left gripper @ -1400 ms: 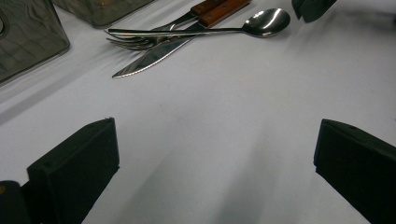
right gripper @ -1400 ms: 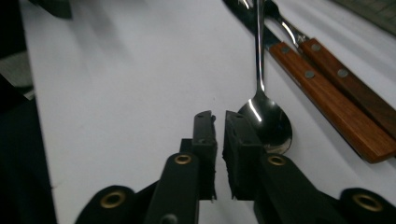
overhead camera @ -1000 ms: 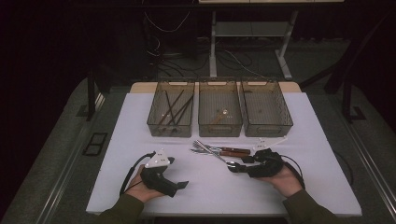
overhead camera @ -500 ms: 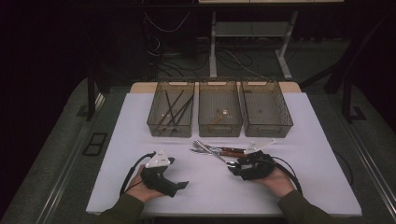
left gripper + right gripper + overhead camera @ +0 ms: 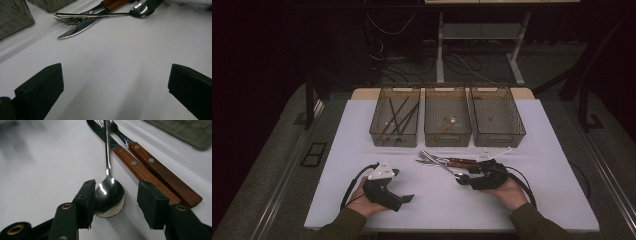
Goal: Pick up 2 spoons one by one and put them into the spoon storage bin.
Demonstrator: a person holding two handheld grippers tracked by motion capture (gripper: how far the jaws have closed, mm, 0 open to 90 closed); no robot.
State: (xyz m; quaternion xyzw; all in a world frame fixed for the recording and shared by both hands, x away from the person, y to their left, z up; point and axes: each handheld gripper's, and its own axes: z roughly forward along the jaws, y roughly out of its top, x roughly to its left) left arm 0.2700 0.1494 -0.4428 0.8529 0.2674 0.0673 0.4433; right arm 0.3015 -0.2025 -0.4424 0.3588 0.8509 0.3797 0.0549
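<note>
Cutlery lies in a loose heap near the middle of the bench [image 5: 562,150], just in front of three mesh trays, which reads as a sorting job: the left tray [image 5: 395,116] already holds dark chopstick-like sticks, the middle tray [image 5: 447,117] one small piece I cannot identify, and the right tray [image 5: 497,116] looks nearly bare. The spoon [image 5: 109,195] lies on top of the heap, its handle crossing the knife [image 5: 140,170] and the fork [image 5: 160,167], both wooden-handled with rivets, so it is the easiest piece to lift first. The right hand-held gripper [image 5: 116,202] comes at it low and nearly level with the bench, jaws part-way spread around the bowl; they have just been opening a little. One pad touches or almost touches the bowl's edge, the other stands clear of it over the knife's wooden handle, so nothing is pinched yet. In my judgement the bowl is a slippery, curved place to grip, and closing here may also catch the knife handle. The left hand-held gripper [image 5: 115,95] rests on the bench well apart from the heap, jaws spread wide with nothing between them, likely waiting its turn. No brand, label or writing is legible on the cutlery, trays or grippers.
</note>
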